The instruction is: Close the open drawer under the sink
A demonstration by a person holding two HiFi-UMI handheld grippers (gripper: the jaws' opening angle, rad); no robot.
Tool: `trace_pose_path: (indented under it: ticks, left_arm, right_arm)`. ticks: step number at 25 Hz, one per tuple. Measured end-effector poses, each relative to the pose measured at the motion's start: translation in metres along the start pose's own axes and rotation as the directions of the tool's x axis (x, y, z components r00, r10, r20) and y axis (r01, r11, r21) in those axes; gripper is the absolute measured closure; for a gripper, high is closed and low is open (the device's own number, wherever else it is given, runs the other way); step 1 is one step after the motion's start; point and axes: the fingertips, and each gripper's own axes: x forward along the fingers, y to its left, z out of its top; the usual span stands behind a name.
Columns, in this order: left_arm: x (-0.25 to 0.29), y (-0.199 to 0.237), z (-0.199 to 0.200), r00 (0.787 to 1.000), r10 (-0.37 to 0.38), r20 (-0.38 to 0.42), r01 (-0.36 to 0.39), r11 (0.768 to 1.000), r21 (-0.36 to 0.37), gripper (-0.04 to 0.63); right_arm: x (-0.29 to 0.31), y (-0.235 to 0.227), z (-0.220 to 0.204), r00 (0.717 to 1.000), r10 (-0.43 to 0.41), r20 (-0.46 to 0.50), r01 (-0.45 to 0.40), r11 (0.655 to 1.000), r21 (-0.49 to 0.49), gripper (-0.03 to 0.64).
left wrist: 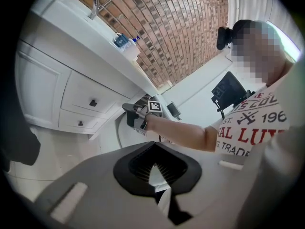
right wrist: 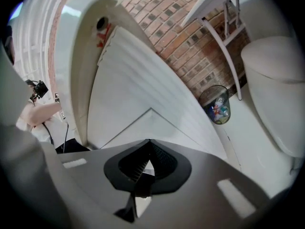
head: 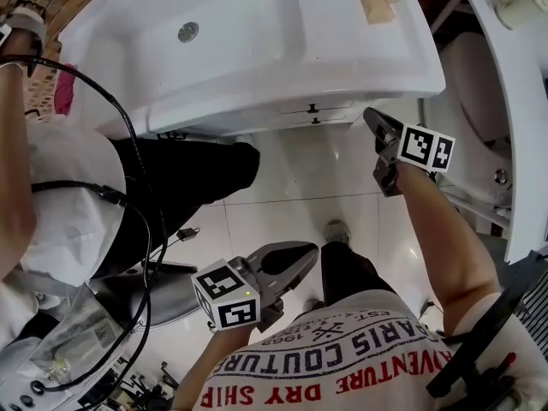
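Drawers (left wrist: 90, 101) sit flush under sink (head: 402, 67); left tool (head: 301, 258) and right tool (head: 372, 121) closed, empty, toilet (right wrist: 276, 80) alongside.

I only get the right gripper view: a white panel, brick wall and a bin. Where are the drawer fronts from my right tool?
Observer: In the head view the right tool sits by the cabinet's right front corner; the two drawer knobs are to its left.
Operator: Is anything pulled out?
Observer: In the left gripper view both drawer fronts look flush with the cabinet.
Operator: And my other hand?
Observer: The left tool hangs low near the person's shirt, shut and empty, apart from the cabinet.
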Motion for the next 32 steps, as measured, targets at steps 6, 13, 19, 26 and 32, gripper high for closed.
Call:
trace_pose_path:
  ticks: [6, 13, 19, 26, 32]
  left_arm:
    - [0.001, -0.014, -0.018, 0.999, -0.041, -0.014, 0.041, 0.999, 0.018, 0.612]
    - [-0.009, -0.058, -0.05, 0.988, -0.148, -0.03, 0.151, 0.985, 0.089, 0.612]
    - [-0.051, -0.122, -0.095, 0.981, -0.193, -0.008, 0.19, 0.953, 0.237, 0.612]
    - [-0.145, -0.233, -0.174, 0.974, -0.225, 0.037, 0.182, 0.864, 0.47, 0.612]
    - [-0.228, -0.329, -0.246, 0.953, -0.292, 0.075, 0.192, 0.781, 0.594, 0.612]
  right_arm:
    - [-0.057, -0.01, -0.072, 0.993, 0.025, -0.114, -0.024, 1.0, 0.006, 0.517]
    - [-0.146, 0.089, -0.154, 0.952, 0.231, -0.2, -0.248, 0.967, -0.06, 0.543]
    - [-0.236, 0.213, -0.207, 0.913, 0.369, -0.173, -0.404, 0.874, -0.268, 0.587]
    - [-0.36, 0.344, -0.304, 0.864, 0.467, -0.19, -0.499, 0.742, -0.447, 0.607]
    - [-0.463, 0.43, -0.384, 0.869, 0.469, -0.16, -0.474, 0.694, -0.543, 0.609]
